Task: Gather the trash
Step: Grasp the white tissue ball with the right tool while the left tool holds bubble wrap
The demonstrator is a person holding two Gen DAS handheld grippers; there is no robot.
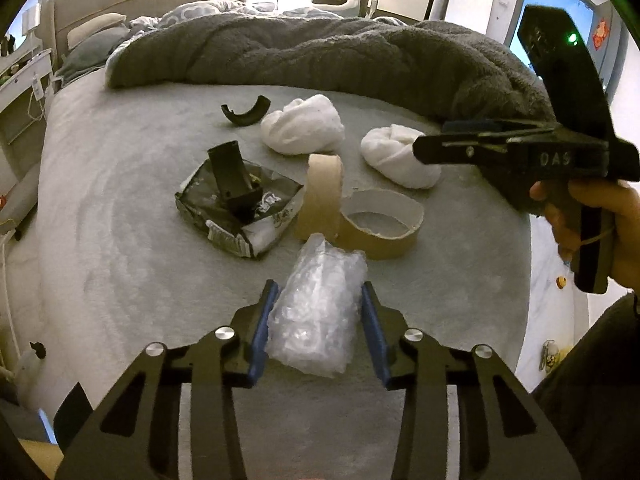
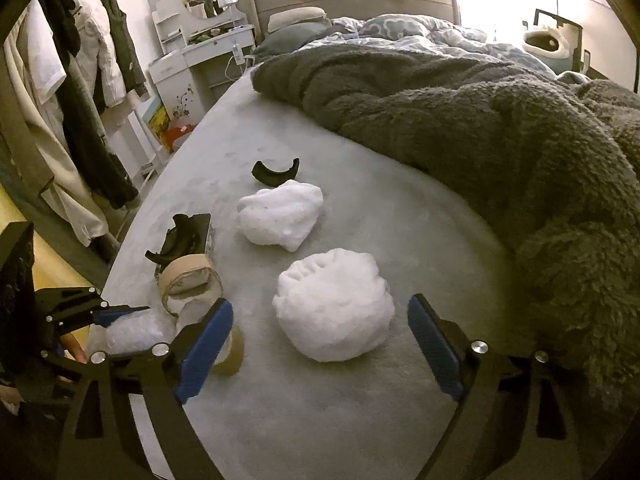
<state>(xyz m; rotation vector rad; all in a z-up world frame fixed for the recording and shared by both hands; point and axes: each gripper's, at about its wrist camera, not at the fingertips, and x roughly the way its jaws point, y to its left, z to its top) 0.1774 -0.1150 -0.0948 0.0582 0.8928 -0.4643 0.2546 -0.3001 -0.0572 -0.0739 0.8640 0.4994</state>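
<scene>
Two soft targets: your left gripper (image 1: 320, 296) has its pads against the crinkly plastic wad (image 1: 318, 312) on the bed (image 1: 120, 240); light and slippery, so squeeze mid-bundle. Your right gripper (image 2: 320, 320) stands wide and empty around the tissue ball (image 2: 334, 304). Only the left view shows the foil wrapper (image 1: 240, 208).

The near end of the clear plastic wad (image 1: 316, 312) is hidden behind the left gripper (image 1: 318, 328), so contact with the pads is unclear. The print on the foil wrapper (image 1: 240, 208) is unreadable. The right gripper (image 2: 320, 344) covers part of the cardboard tape ring (image 2: 230, 354).
</scene>
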